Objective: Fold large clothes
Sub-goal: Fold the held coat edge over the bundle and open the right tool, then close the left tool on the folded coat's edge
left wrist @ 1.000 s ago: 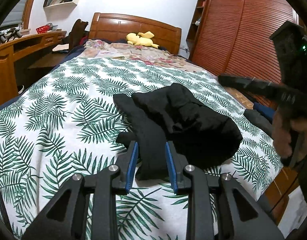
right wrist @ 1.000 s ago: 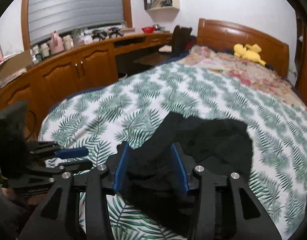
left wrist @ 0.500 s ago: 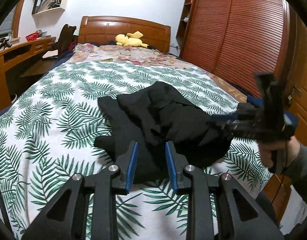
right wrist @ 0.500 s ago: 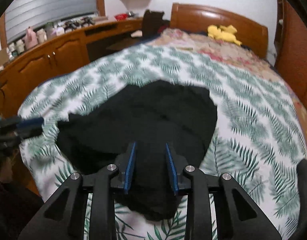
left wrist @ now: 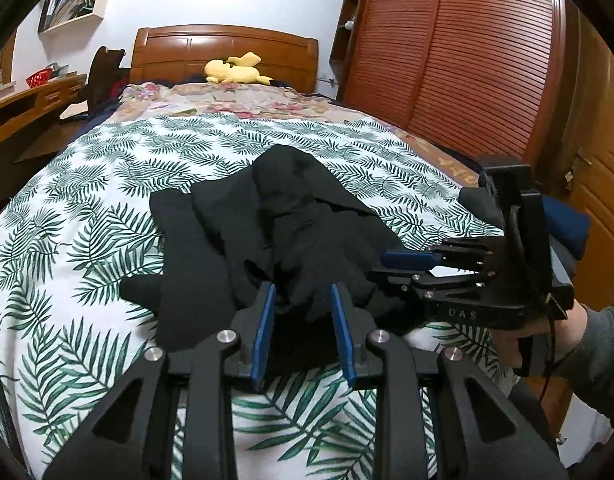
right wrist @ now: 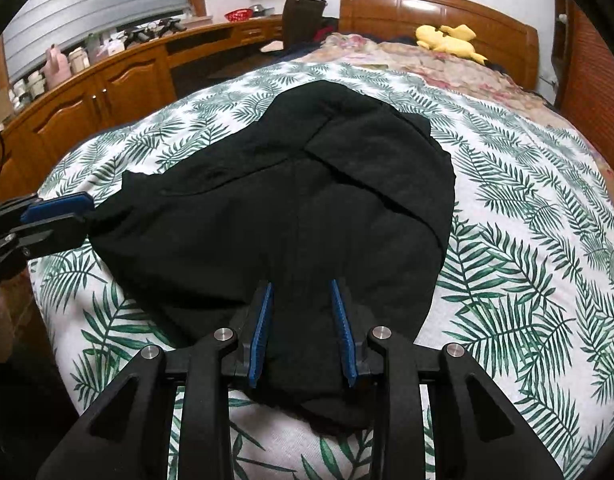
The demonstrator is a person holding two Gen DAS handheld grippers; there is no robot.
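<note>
A black garment (left wrist: 291,216) lies rumpled on the leaf-print bed cover (left wrist: 87,240). In the right wrist view the garment (right wrist: 307,184) spreads wide and fairly flat. My left gripper (left wrist: 301,292) is shut on a bunched edge of the cloth at the near side. From the right wrist view, the left gripper (right wrist: 67,216) pinches the garment's left corner, which is pulled toward it. My right gripper (right wrist: 301,286) is shut on the near hem, with black cloth filling the gap between its blue pads. Seen from the left, the right gripper (left wrist: 391,268) bites the garment's right edge.
A person's hand (left wrist: 547,340) holds the right gripper at the bed's right side, by dark folded clothes (left wrist: 567,224). A yellow plush (left wrist: 233,70) lies by the headboard. A slatted wardrobe (left wrist: 447,60) stands right; wooden cabinets (right wrist: 87,92) line the left.
The right gripper came down to the bed with the cloth, and its jaws narrowed. The garment went from lifted and bunched to spread low. The left gripper shifted sideways along the near edge.
</note>
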